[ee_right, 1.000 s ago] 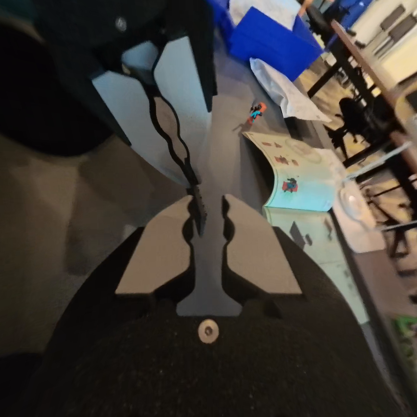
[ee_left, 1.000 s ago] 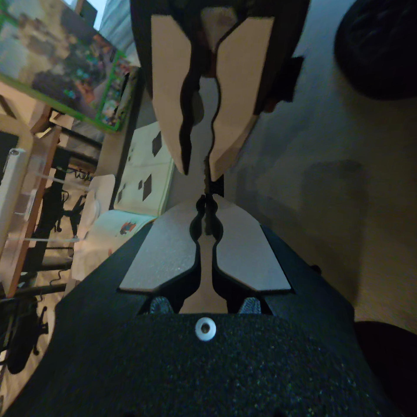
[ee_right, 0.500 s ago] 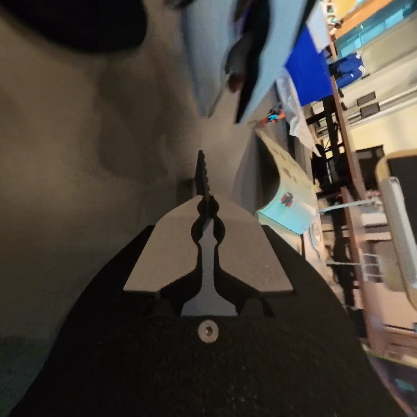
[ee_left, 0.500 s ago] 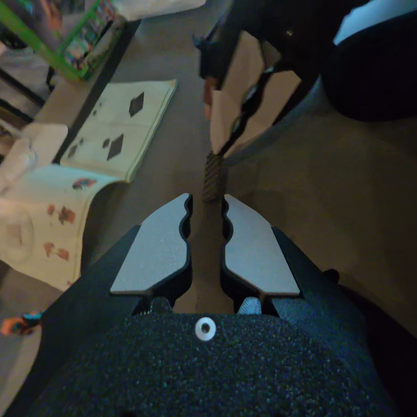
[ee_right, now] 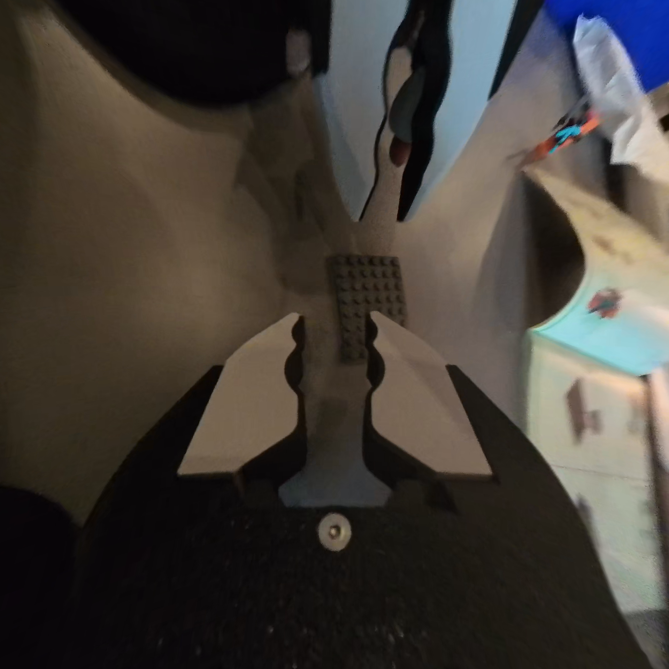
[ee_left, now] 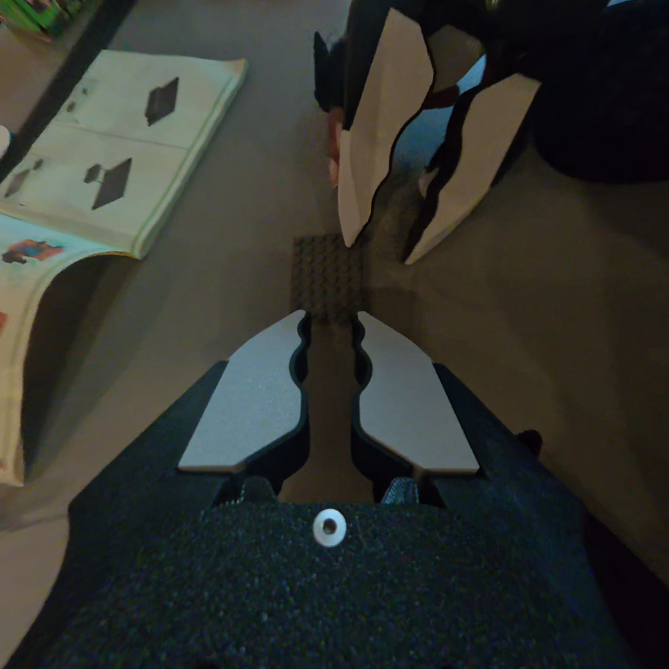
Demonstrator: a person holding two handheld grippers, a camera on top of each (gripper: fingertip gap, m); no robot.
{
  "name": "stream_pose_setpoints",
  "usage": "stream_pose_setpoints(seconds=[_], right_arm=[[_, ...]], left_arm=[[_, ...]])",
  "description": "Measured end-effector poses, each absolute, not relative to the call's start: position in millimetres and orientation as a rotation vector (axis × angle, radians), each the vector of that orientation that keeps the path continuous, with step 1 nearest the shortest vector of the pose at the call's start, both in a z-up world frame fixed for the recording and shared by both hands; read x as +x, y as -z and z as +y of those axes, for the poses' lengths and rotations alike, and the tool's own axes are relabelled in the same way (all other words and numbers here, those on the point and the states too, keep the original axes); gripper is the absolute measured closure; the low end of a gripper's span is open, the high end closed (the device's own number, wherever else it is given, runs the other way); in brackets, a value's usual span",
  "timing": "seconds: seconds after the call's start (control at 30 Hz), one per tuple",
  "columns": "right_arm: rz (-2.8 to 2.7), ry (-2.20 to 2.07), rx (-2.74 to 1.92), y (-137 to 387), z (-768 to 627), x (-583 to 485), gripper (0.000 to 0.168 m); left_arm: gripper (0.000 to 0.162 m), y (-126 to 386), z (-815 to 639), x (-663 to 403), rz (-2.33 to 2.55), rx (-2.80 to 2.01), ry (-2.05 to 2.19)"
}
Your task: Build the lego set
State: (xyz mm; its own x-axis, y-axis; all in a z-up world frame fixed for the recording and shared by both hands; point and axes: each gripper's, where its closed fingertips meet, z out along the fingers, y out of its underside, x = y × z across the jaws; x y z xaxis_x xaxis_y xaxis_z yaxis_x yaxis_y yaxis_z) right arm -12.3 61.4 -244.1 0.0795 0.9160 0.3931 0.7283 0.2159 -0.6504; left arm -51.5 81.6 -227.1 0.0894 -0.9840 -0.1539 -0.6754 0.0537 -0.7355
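Left gripper (ee_left: 331,315): I see my jaws parted, gripping nothing, tips just short of the plate's near edge.
Right gripper (ee_right: 335,316): mine too, parted and empty.
Dark studded plate (ee_left: 327,277): flat on the table, between both grippers.
Table (ee_left: 506,325): bare brown on my right.
Instruction booklet (ee_left: 119,144): open, far left.
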Motion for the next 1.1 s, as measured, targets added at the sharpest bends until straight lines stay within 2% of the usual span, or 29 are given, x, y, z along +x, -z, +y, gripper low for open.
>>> stream_pose_setpoints(seconds=[0.2,0.33,0.47,0.57,0.73,0.83,1.1], right_arm=[[-1.631,-0.507,-1.736,234,71,-3,0.119],[-1.749,-0.58,-1.834,243,87,5,0.113],[-1.899,-0.55,-1.86,256,93,4,0.098],[-1.929,-0.566,-1.857,259,94,-3,0.096],[-1.865,-0.603,-1.888,258,96,-3,0.119],[-1.761,-0.587,-1.952,257,95,-2,0.12],[-1.435,-0.453,-2.114,257,83,2,0.12]], left_arm=[[0.133,234,81,-46,1.651,-1.738,0.587],[0.113,243,86,-43,1.634,-1.824,0.572],[0.097,255,89,-42,1.67,-1.879,0.532],[0.098,256,90,-38,1.677,-1.875,0.55],[0.108,256,88,-35,1.73,-1.858,0.584],[0.117,256,92,-35,1.78,-1.817,0.606],[0.115,256,91,-30,2.022,-1.676,0.644]])
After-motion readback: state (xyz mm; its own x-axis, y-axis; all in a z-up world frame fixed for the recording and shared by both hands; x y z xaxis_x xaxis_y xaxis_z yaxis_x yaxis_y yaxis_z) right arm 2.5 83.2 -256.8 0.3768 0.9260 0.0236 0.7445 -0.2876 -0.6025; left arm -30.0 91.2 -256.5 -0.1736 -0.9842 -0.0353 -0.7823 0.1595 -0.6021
